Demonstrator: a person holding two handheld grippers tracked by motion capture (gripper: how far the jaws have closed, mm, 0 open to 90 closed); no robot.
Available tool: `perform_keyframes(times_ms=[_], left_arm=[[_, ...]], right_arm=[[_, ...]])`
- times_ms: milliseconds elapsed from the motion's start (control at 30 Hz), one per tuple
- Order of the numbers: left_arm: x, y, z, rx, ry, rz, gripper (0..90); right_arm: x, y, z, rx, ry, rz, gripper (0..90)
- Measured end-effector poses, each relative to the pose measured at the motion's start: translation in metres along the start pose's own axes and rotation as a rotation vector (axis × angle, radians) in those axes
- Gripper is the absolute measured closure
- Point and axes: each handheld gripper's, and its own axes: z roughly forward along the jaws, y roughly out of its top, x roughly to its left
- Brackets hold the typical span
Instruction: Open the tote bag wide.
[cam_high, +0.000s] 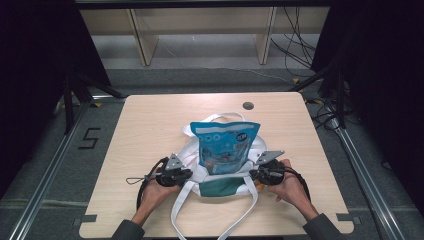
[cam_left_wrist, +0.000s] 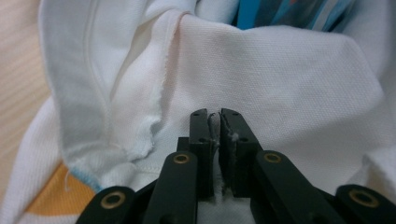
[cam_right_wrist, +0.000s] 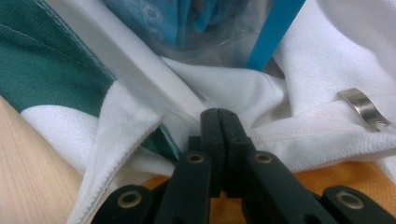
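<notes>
A white tote bag (cam_high: 220, 187) with a green panel and orange patch lies on the wooden table (cam_high: 150, 125). A blue snack packet (cam_high: 225, 145) sticks out of its mouth. My left gripper (cam_high: 188, 175) is at the bag's left edge. In the left gripper view its jaws (cam_left_wrist: 217, 122) are shut on a thin fold of the white fabric (cam_left_wrist: 280, 74). My right gripper (cam_high: 253, 174) is at the bag's right edge. Its jaws (cam_right_wrist: 218, 117) are shut, and the folds of white cloth (cam_right_wrist: 243, 88) gather at their tips. The packet (cam_right_wrist: 177, 18) lies just beyond.
The bag's long white straps (cam_high: 179, 212) trail toward the table's near edge. A metal clasp (cam_right_wrist: 365, 108) sits on the fabric right of my right jaws. A round cable hole (cam_high: 248, 106) is at the far side. Wooden shelving (cam_high: 145, 45) stands beyond the table.
</notes>
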Motion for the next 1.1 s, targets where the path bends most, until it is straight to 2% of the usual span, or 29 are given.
perform_keyframes(times_ms=[33,67,100,133,167,200,300,333,367,400,433,467,500,567,600,667,733,767,833,900,933,1000,1033,1067,1100], left_arm=[[0.001,0.0,0.0,-0.001,0.002,0.012,82.3],[0.0,-0.001,0.0,-0.009,-0.001,-0.018,82.3],[0.0,-0.001,0.0,-0.009,0.003,-0.011,82.3],[0.002,0.0,0.0,-0.005,0.001,0.003,82.1],[0.001,0.001,0.002,-0.008,0.011,-0.006,82.1],[0.002,0.001,0.003,-0.005,0.016,-0.013,82.2],[0.003,0.003,0.004,-0.005,0.025,-0.012,81.4],[0.006,0.005,0.006,-0.005,0.036,0.002,81.4],[0.009,0.006,0.008,-0.004,0.051,0.001,80.9],[0.012,0.008,0.011,-0.012,0.07,-0.012,79.7],[0.014,0.01,0.013,-0.013,0.083,-0.009,79.5],[0.017,0.012,0.015,-0.015,0.085,-0.032,79.5],[0.022,0.013,0.017,-0.017,0.09,-0.023,79.5],[0.029,0.016,0.02,-0.02,0.087,-0.045,79.5],[0.035,0.017,0.022,-0.015,0.087,-0.066,79.4],[0.037,0.018,0.025,-0.02,0.09,-0.076,79.5],[0.042,0.021,0.027,-0.021,0.094,-0.072,79.5],[0.044,0.022,0.028,-0.014,0.101,-0.079,79.5],[0.045,0.024,0.03,-0.015,0.094,-0.079,79.5],[0.048,0.025,0.033,-0.028,0.099,-0.088,79.5],[0.05,0.026,0.032,-0.014,0.083,-0.084,79.5],[0.049,0.025,0.032,-0.025,0.095,-0.087,79.5],[0.049,0.026,0.032,-0.022,0.095,-0.08,79.4],[0.049,0.026,0.033,-0.025,0.1,-0.089,79.3],[0.049,0.026,0.032,-0.02,0.101,-0.093,78.2]], right_arm=[[-0.001,0.0,0.0,0.003,0.008,0.001,90.0],[-0.003,-0.001,0.001,-0.008,0.018,0.009,90.0],[-0.004,-0.001,0.0,-0.006,0.037,0.02,90.0],[-0.005,-0.002,0.002,-0.023,0.022,0.024,90.0],[-0.006,-0.002,0.002,-0.023,0.037,0.03,90.0],[-0.007,-0.001,0.004,-0.031,0.016,0.019,90.0],[-0.009,0.001,0.006,-0.033,0.004,0.026,90.0],[-0.01,0.003,0.005,-0.016,0.003,0.023,90.0],[-0.011,0.005,0.008,-0.023,-0.02,0.018,90.0],[-0.013,0.008,0.012,-0.029,-0.044,0.012,90.0],[-0.017,0.012,0.016,-0.034,-0.048,0.011,90.0],[-0.019,0.014,0.018,-0.042,-0.054,0.022,90.0],[-0.019,0.014,0.018,-0.042,-0.054,0.022,90.0],[-0.025,0.016,0.021,-0.052,-0.054,0.019,90.0],[-0.028,0.02,0.025,-0.054,-0.064,0.037,90.0],[-0.03,0.021,0.029,-0.069,-0.071,0.033,90.0],[-0.034,0.026,0.032,-0.064,-0.09,0.033,90.0],[-0.037,0.028,0.033,-0.051,-0.082,0.037,90.0],[-0.041,0.031,0.047,-0.062,-0.108,0.038,90.0],[-0.04,0.033,0.049,-0.059,-0.111,0.032,90.0],[-0.038,0.036,0.05,-0.04,-0.146,0.0,90.0],[-0.04,0.036,0.05,-0.042,-0.137,-0.009,90.0],[-0.039,0.034,0.048,-0.046,-0.117,0.019,90.0],[-0.04,0.034,0.048,-0.06,-0.116,0.025,90.0],[-0.041,0.033,0.047,-0.069,-0.101,0.061,89.2]])
